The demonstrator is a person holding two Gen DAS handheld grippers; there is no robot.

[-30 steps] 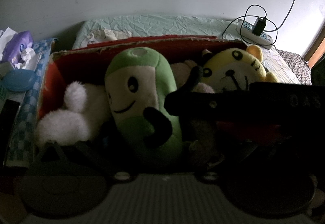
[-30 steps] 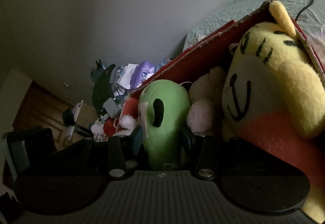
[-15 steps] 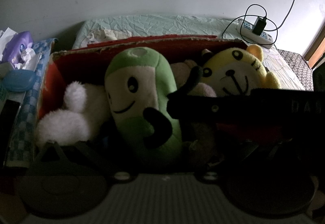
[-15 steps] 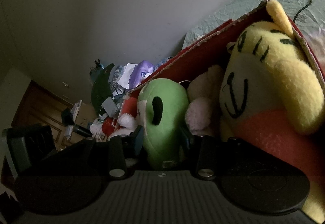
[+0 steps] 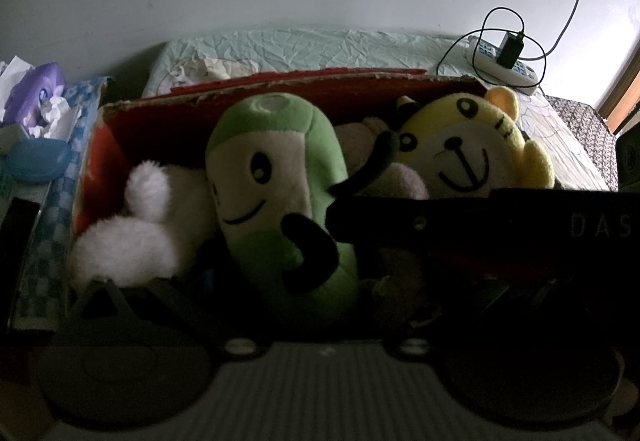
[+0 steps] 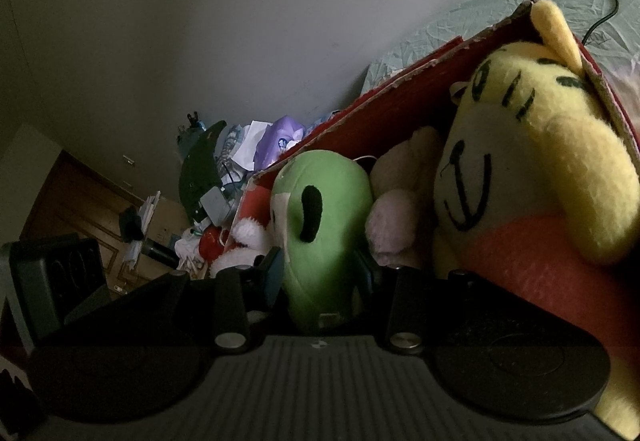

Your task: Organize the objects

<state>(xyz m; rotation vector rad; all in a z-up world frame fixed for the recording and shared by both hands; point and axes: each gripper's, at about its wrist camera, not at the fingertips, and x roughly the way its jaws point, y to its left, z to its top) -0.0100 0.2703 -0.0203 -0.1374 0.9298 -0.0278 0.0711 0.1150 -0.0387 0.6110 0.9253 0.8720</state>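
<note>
Pea plush in box, tiger right.

Four plush toys — one box

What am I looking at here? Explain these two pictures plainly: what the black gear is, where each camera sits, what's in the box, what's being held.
There is no robot. A person holds a two-finger gripper in each hand, and a wide-angle camera on each looks along its fingers. The dark shapes at the bottom of each picture are that tool. Both views look into a red cardboard box on a bed. It is packed with a white plush, a green plush, a pink plush and a yellow tiger plush. The right gripper pinches the green plush's lower end. The left gripper seems spread open, holding nothing.
</note>
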